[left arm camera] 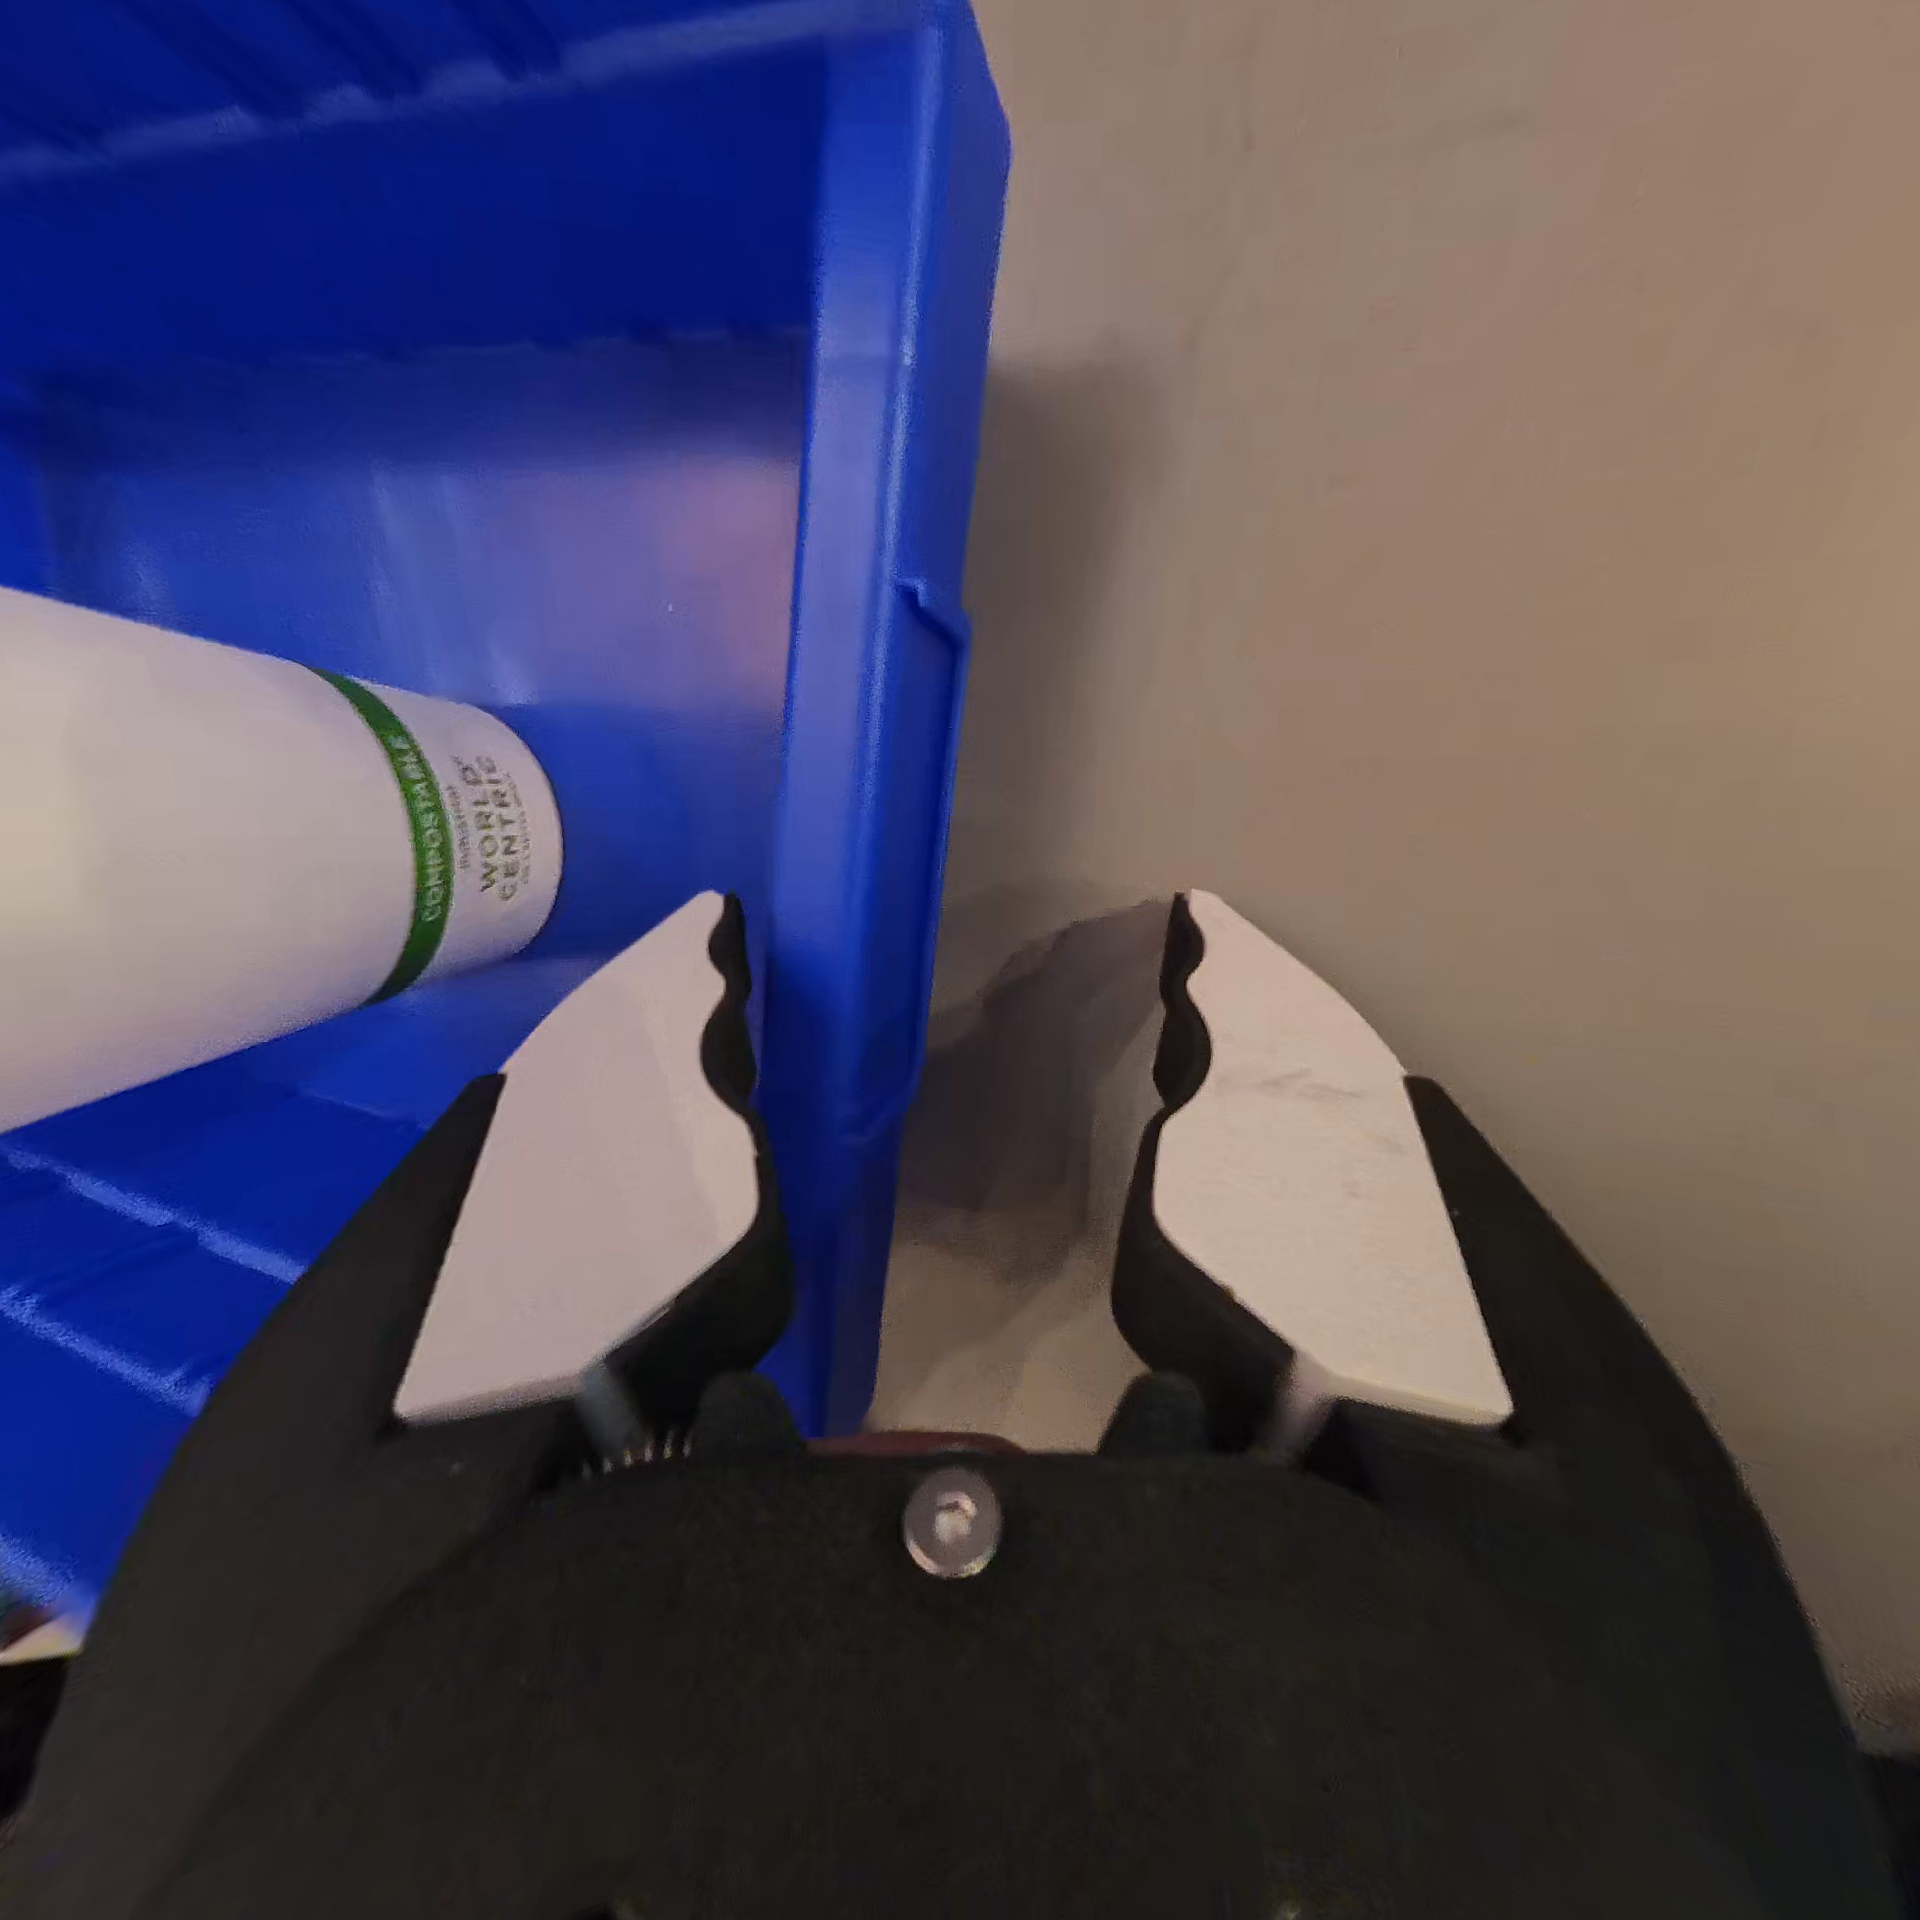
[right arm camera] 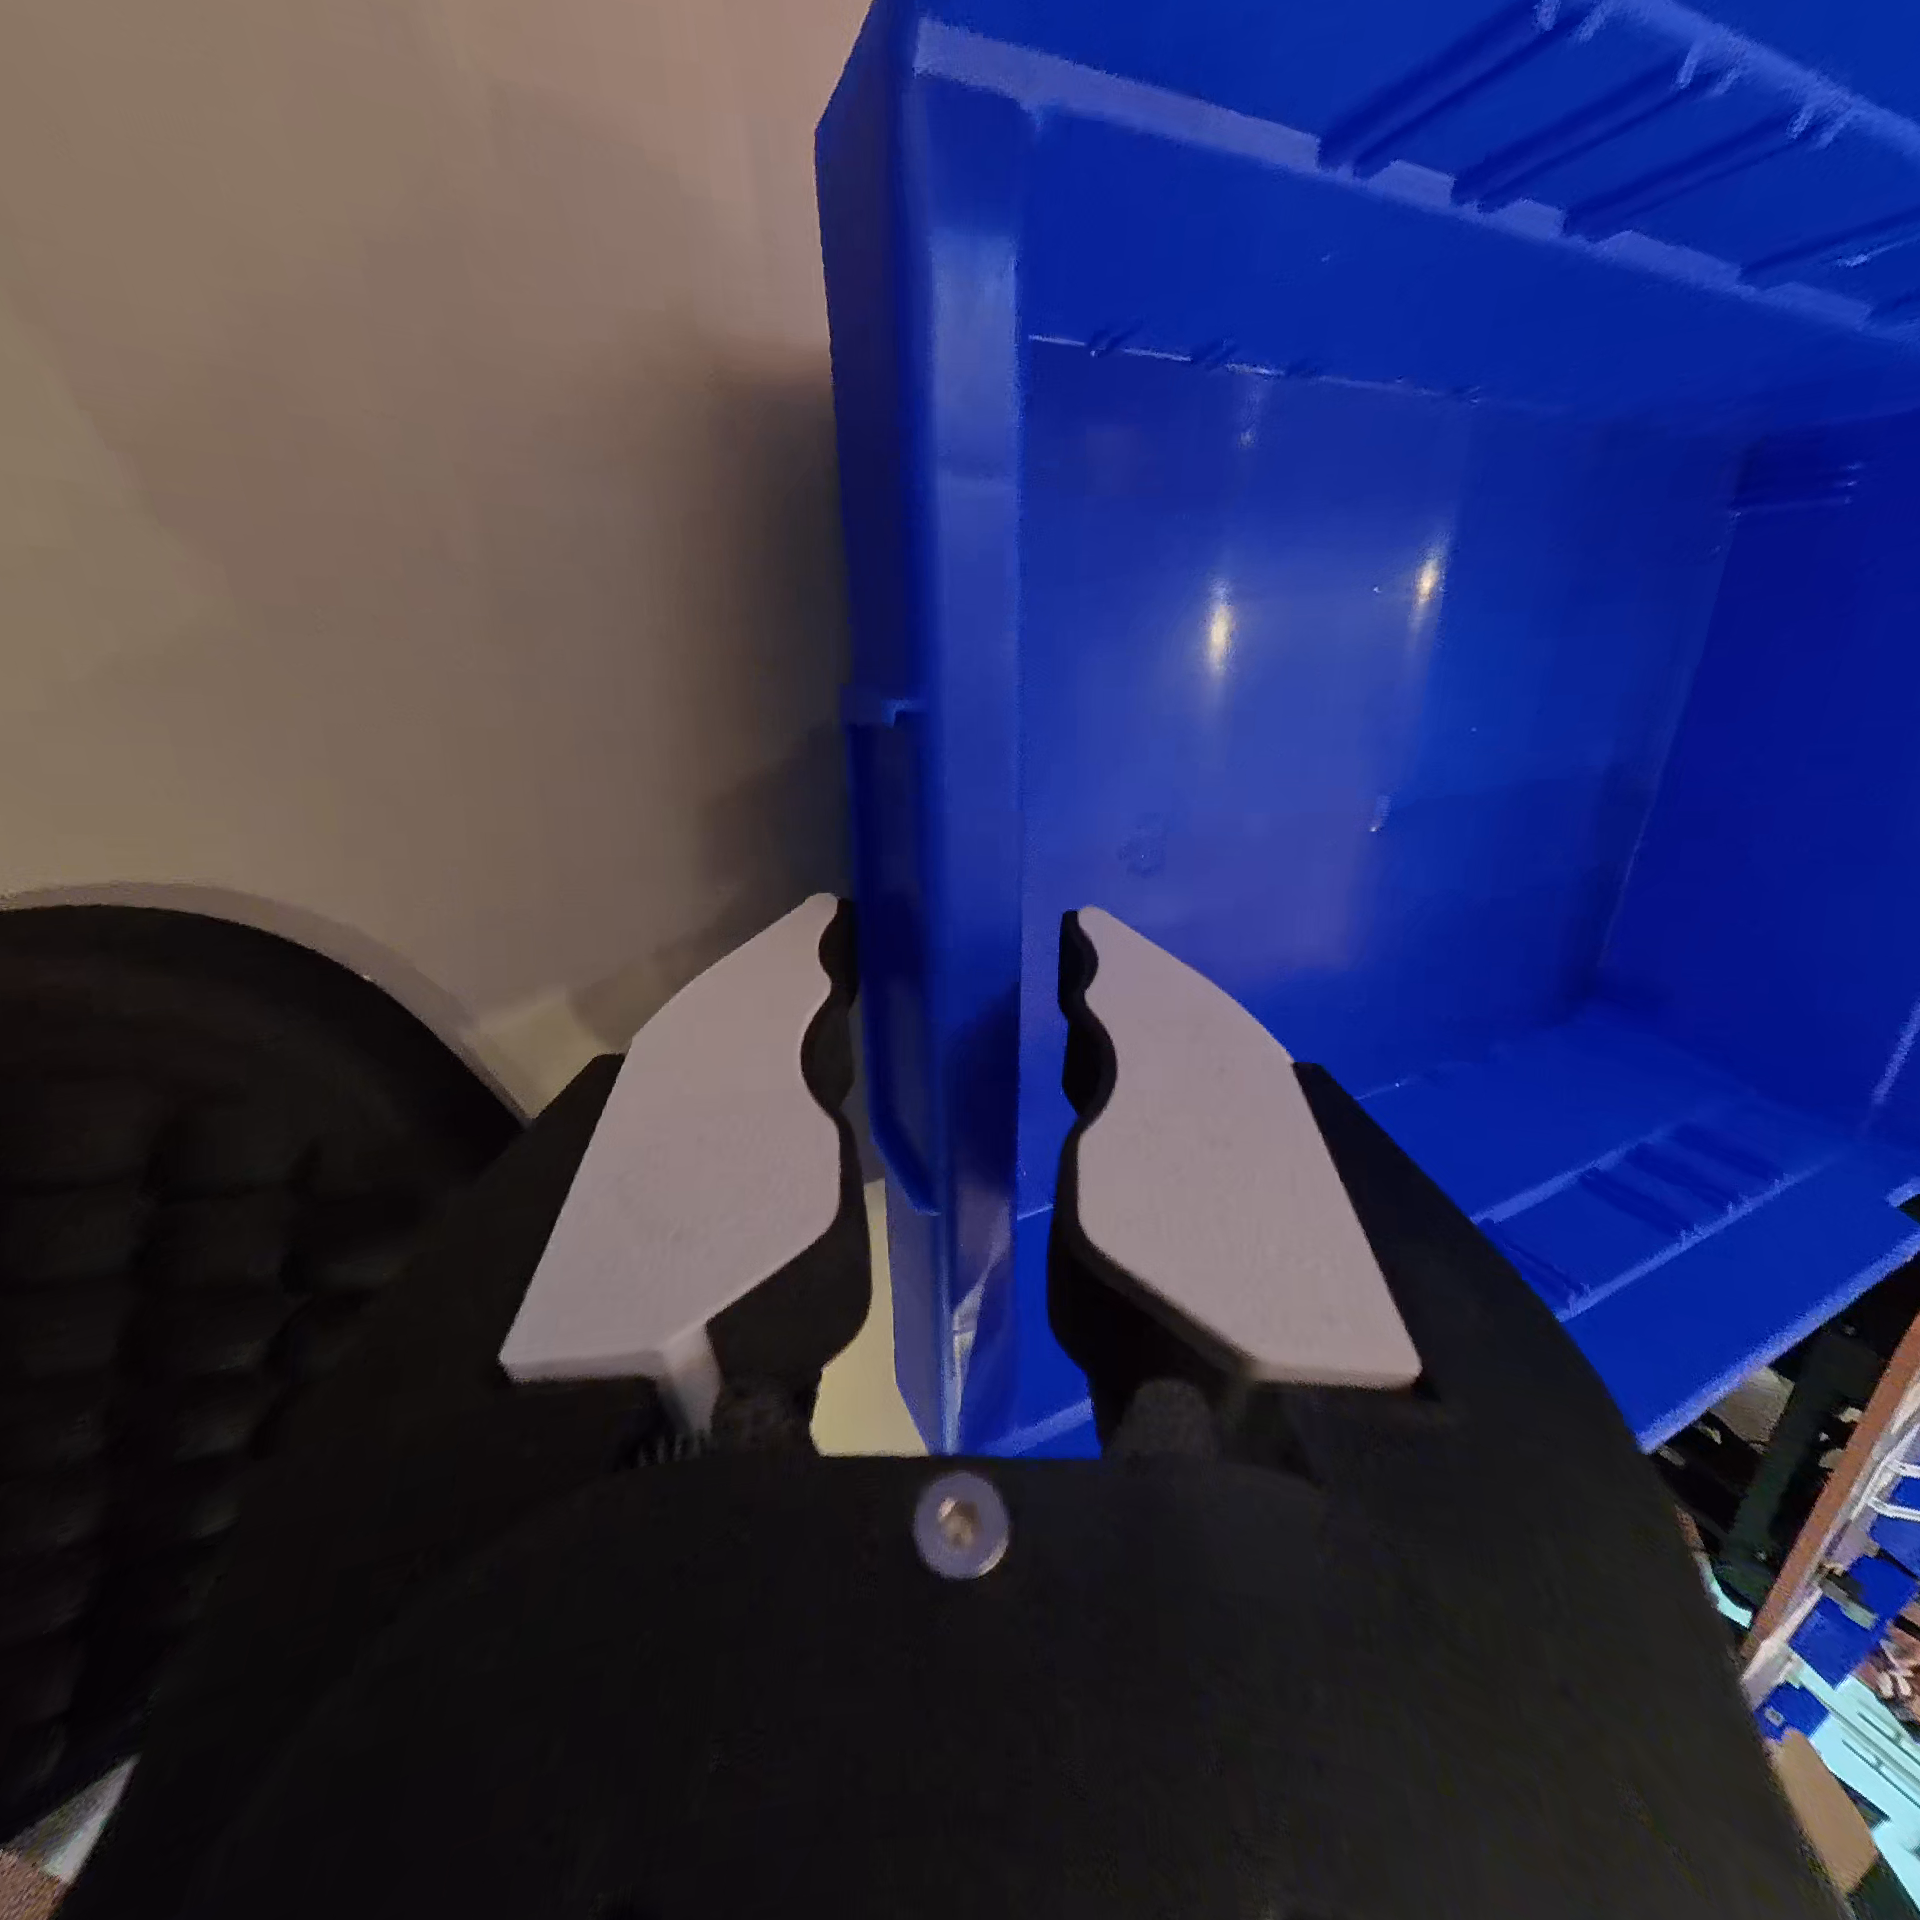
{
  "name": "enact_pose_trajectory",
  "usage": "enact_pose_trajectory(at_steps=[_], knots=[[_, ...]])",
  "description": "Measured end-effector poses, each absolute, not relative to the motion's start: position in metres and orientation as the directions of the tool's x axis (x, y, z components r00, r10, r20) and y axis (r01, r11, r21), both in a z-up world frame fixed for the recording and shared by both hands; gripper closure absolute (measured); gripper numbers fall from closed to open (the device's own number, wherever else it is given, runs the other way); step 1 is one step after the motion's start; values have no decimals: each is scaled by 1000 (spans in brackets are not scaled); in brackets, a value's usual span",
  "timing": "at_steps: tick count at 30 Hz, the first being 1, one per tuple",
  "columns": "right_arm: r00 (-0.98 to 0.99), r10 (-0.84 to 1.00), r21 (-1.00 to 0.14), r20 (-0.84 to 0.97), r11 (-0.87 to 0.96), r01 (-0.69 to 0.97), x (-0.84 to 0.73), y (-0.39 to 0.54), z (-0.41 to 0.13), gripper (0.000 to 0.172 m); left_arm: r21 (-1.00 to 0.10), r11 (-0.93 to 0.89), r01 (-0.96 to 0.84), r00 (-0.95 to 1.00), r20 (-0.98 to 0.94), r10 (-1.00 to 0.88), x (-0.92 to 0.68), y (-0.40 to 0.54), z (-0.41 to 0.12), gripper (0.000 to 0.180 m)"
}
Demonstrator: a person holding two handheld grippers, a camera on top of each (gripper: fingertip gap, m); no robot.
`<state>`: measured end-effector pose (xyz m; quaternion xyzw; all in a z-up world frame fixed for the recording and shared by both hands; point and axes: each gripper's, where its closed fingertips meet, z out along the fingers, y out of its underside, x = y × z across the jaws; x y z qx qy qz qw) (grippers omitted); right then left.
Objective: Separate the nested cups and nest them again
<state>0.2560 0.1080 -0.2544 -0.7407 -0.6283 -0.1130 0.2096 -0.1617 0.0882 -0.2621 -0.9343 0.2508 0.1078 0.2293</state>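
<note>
A white paper cup point(left arm camera: 260, 831) with a green band lies on its side inside a blue plastic bin point(left arm camera: 873, 623), at the left of the left wrist view. My left gripper point(left arm camera: 953, 904) is open and straddles the bin's side wall. Its left finger point(left arm camera: 644, 1091) is inside the bin close to the wall, and its right finger point(left arm camera: 1299, 1143) is outside, well clear of it. My right gripper point(right arm camera: 953, 909) is open and straddles the opposite wall of the bin point(right arm camera: 935, 520). Its left pad is against the outside and its right finger point(right arm camera: 1195, 1143) stands a little off the inside. No cup shows in the right wrist view.
A plain beige surface point(left arm camera: 1455, 520) lies beside the bin in both views. A dark round object with a pale rim point(right arm camera: 208, 1195) is at the lower left of the right wrist view. Shelving with small blue bins point(right arm camera: 1849, 1662) shows at the lower right. Some 40 cm of space lies between my two pairs of fingers.
</note>
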Motion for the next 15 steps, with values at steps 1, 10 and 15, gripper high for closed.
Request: enact_pose_trajectory(at_steps=[1,10,15], knots=[[180,886,-167,428,-118,979,254,108,-256,135,-393,-783,-482,874,-274,-400,-159,91,-266,106],[133,908,-171,398,-69,983,247,110,-262,144,-438,-782,-443,894,-278,-351,-173,106,-265,146],[107,915,-179,388,-39,983,250,117,-262,144,-389,-787,-479,878,-230,-420,-176,105,-267,148]])
